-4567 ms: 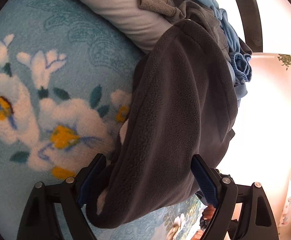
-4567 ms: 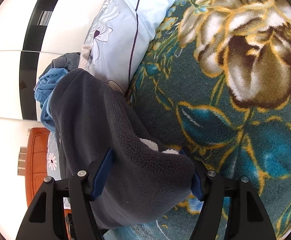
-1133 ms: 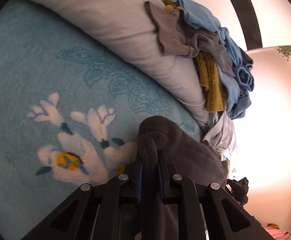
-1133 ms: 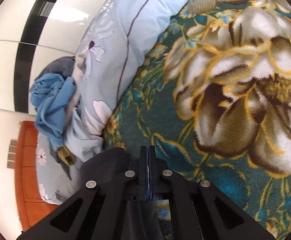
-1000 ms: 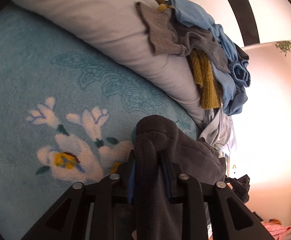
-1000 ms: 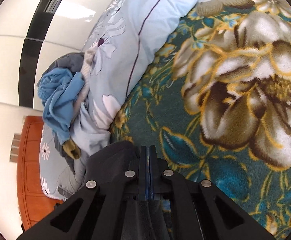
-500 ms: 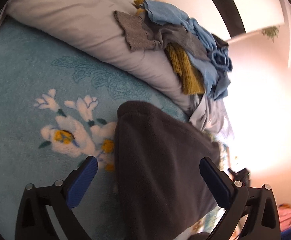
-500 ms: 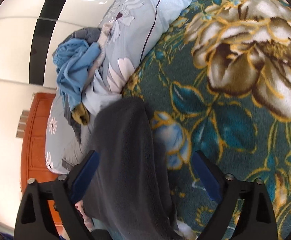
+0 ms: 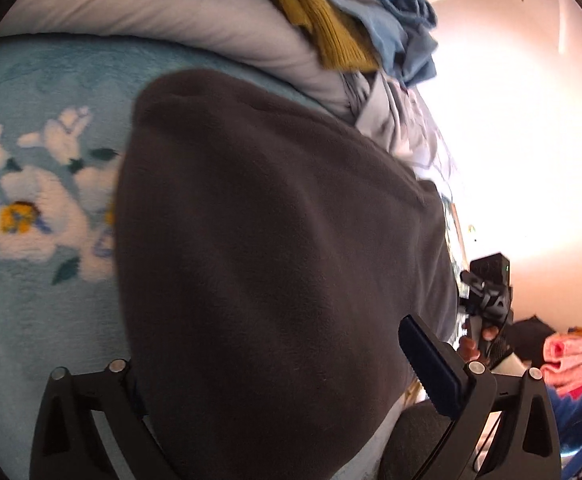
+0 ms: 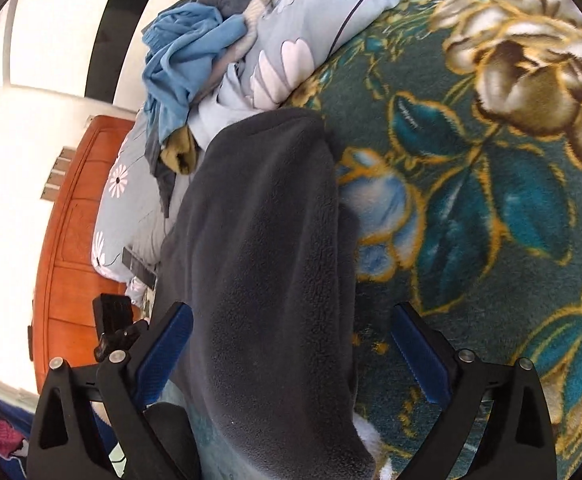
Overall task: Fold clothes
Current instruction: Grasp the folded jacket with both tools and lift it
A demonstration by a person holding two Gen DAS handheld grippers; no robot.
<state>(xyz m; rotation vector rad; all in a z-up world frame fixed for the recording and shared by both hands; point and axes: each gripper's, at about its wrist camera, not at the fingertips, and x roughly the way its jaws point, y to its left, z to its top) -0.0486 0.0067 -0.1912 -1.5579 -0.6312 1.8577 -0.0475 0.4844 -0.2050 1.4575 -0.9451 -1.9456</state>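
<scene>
A dark grey fleece garment [image 9: 275, 248] lies folded on the flowered blanket [image 9: 31, 300] and fills the middle of the left wrist view. It also shows in the right wrist view [image 10: 267, 264] as a long folded strip. My left gripper [image 9: 279, 380] is open, its jaws wide apart on either side of the fleece, and holds nothing. My right gripper [image 10: 291, 344] is open too, its blue pads astride the near end of the fleece.
A pale pillow [image 9: 195, 20] carries a heap of blue, grey and mustard clothes [image 9: 351, 12] behind the fleece. The same heap [image 10: 187, 56] shows in the right wrist view beside a wooden headboard [image 10: 75, 220]. Pink folded cloth [image 9: 567, 360] lies at right.
Both grippers were shut on the fleece edge a second ago. They have opened, let it drop flat on the blanket, and drawn back toward its near end.
</scene>
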